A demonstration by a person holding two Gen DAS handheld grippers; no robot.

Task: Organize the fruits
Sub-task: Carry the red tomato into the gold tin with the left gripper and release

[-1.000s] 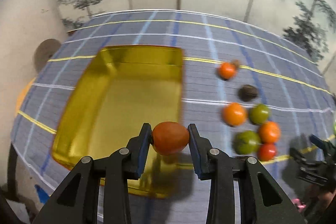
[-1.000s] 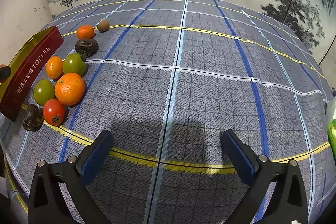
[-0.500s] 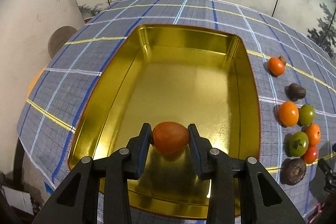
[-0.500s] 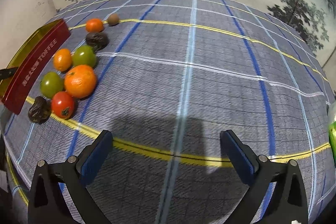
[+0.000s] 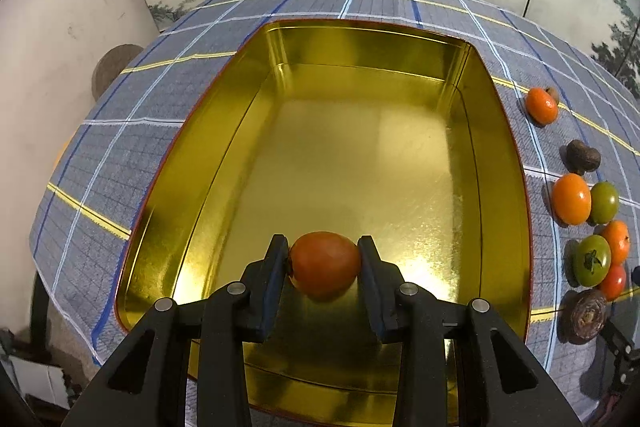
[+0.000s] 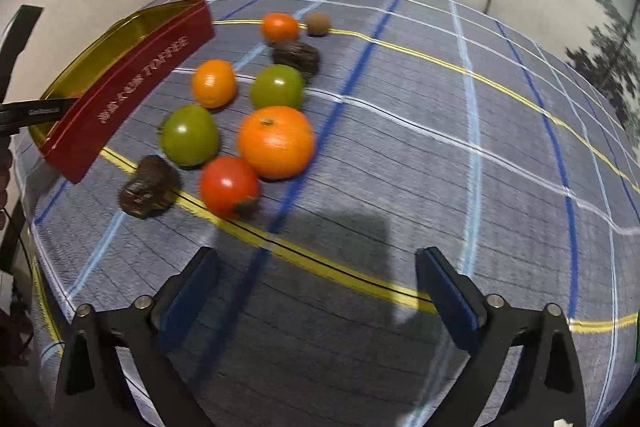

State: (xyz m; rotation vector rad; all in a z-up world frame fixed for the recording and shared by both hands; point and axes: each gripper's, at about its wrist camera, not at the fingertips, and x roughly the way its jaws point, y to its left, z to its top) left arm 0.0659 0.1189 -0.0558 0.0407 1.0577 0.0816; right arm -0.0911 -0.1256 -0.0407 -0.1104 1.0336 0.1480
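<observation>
One smooth red-orange tomato-like fruit [image 5: 324, 263] is sitting clamped between the pads of your left gripper [image 5: 323, 269], and you are holding it over the near end of the gold-lined rectangular tin with red outer walls [image 5: 400, 47], whose floor is bare. You are doing the placing step, so lower it close to the gold floor before letting go; a round fruit released from higher up is likely to roll and knock against the metal walls. Aim toward a near corner rather than the middle, so that you are leaving room for what is to come. Nine more pieces are waiting on the blue-grey checked cloth [image 6: 440, 147] just right of the tin: a large orange [image 6: 276, 141], a small red tomato [image 6: 228, 185], two green tomatoes, two smaller orange fruits, and three dark brown ones. Your right gripper [image 6: 316, 287] is hovering over bare cloth near them with nothing between its jaws, which are wide but closing slightly. The red tomato is the nearest piece to it, and touching its neighbours, so come in from the near side where there is clear cloth.
</observation>
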